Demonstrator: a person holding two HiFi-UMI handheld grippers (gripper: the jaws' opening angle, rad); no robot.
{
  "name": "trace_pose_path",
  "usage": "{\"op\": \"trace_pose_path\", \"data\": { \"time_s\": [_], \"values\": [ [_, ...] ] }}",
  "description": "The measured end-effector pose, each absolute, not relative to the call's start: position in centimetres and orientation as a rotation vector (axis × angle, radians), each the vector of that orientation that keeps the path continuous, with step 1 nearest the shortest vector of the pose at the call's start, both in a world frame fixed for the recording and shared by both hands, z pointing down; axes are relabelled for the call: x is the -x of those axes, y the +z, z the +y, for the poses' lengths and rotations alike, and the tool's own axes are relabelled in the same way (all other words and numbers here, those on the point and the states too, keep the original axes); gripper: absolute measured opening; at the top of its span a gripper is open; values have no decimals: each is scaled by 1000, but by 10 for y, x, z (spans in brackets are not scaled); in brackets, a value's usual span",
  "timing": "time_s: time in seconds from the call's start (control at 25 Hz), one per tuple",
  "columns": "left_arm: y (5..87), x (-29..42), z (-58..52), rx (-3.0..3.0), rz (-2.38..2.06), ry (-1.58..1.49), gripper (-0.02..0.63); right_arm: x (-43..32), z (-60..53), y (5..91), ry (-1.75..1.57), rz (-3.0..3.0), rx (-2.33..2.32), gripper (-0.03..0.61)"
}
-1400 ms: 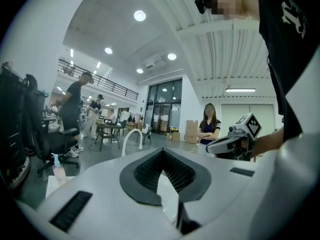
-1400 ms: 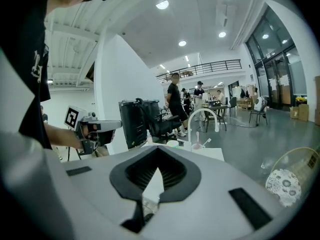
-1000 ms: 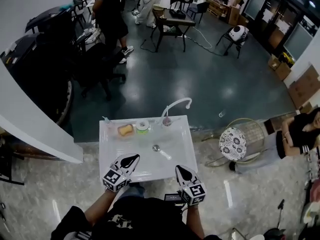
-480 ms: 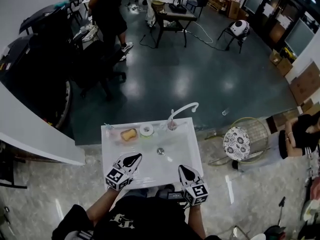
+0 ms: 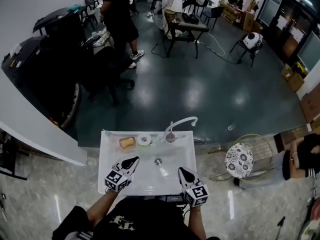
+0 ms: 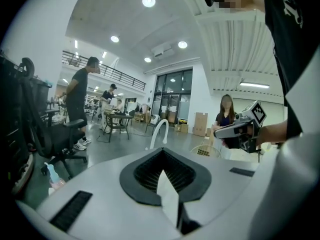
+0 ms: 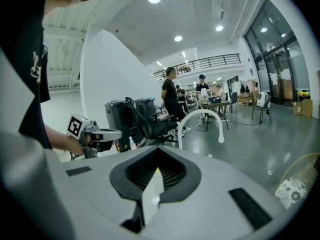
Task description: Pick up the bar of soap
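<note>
Your left gripper (image 5: 131,160) and right gripper (image 5: 182,171) are both closed and empty, hovering over the near part of the white sink (image 5: 106,151). The bar of soap (image 5: 126,142) lies on the sink's far rim, left of the faucet (image 5: 180,122) and well apart from both.

Head view is kinda dim and murky with a teal-ish cast, and light bounces off the glossy dark floor (image 5: 192,96) as soft blobs. The white sink (image 5: 182,154) is the brightest patch, and the bar of soap (image 5: 127,142) is just a small yellow smudge. Gripper views are brighter: round ceiling lamps (image 6: 148,1) slightly blown out, heavy fisheye bend, black corners, close-up stuff soft.
</note>
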State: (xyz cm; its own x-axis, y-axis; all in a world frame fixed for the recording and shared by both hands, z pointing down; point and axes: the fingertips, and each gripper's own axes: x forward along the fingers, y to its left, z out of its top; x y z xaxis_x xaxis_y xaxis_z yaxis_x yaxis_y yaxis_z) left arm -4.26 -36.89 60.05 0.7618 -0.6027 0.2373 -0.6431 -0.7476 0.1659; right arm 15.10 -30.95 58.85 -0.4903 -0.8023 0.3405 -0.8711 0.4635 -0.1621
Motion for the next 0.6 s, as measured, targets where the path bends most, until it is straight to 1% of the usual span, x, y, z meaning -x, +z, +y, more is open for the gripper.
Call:
{"op": "trace_pose_path", "data": {
  "time_s": [0.24,0.4,0.48,0.6],
  "values": [
    [633,34,-388,-2680,-1075,306,8,-179,-324,590,417,-2508,-1447,3],
    [664,40,-416,-2648,-1147,388,8,-180,-335,600,403,-2511,-1438,3],
    [688,45,-428,-2623,-1169,485,8,-178,-338,608,414,-2516,-1423,3],
    [734,57,-446,-2556,-1198,728,8,-172,-340,621,441,-2504,-1403,3]
  ]
}}
